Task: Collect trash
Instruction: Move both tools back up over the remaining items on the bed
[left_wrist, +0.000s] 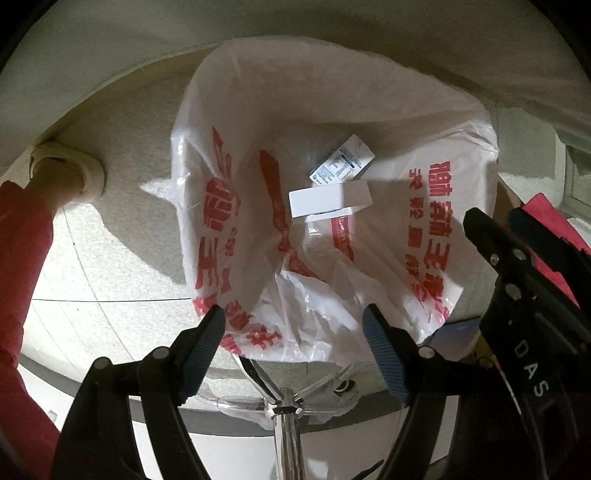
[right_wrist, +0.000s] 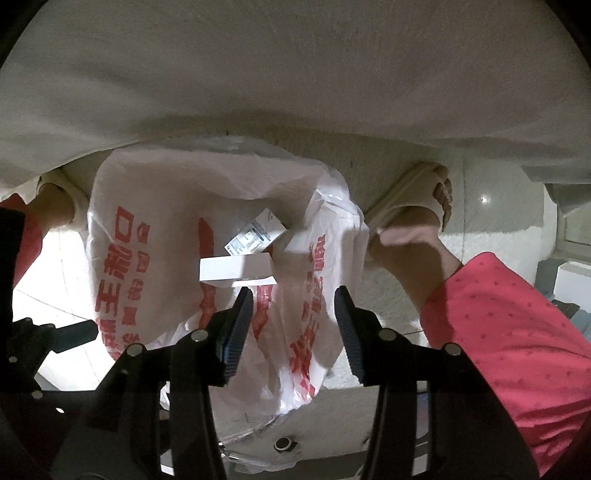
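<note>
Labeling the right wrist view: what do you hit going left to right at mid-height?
Left foot in sandal → white plastic bag with red print → printed carton inside the bag → right foot in sandal → red trouser leg.

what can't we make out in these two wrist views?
- Label on printed box: too small to read, either view.
- Bottom of plastic bag: hidden under plain white box and folds.
- Chrome stand: base cut off by left view's edge.
- Left gripper, right gripper: open, empty.
</note>
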